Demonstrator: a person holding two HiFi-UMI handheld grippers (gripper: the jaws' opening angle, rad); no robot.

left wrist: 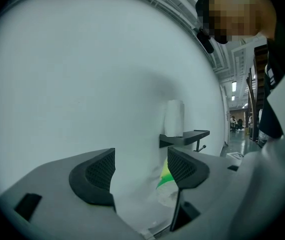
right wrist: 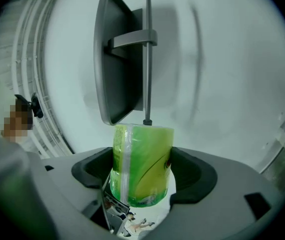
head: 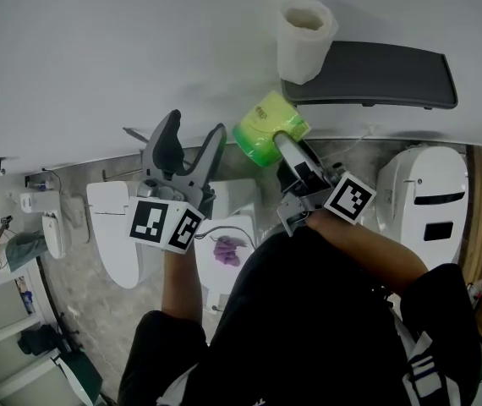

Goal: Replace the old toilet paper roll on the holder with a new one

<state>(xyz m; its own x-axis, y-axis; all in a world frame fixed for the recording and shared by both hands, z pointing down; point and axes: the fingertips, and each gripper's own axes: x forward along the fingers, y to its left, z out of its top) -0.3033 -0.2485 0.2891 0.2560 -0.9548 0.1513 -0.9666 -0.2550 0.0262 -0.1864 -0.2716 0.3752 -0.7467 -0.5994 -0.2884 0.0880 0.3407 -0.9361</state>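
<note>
Head view: the left hand-held gripper point(head: 196, 134) is raised toward the white wall point(head: 97, 49) with its jaws spread wide and empty; to its right, the right hand-held gripper point(head: 282, 142) clamps a green-wrapped roll point(head: 268, 128). Farther right, a white roll point(head: 304, 39) stands on end at the left end of the dark holder shelf point(head: 385, 74). A toilet point(head: 427, 197) lies at the right. Left gripper view: nothing stands between the parted jaws; beyond them the white roll sits on the shelf, and part of the green-wrapped roll shows beside the right jaw. Right gripper view: both jaws press the sides of the green-wrapped roll, whose far end lies near the holder's metal rod point(right wrist: 147, 54) and the shelf.
</note>
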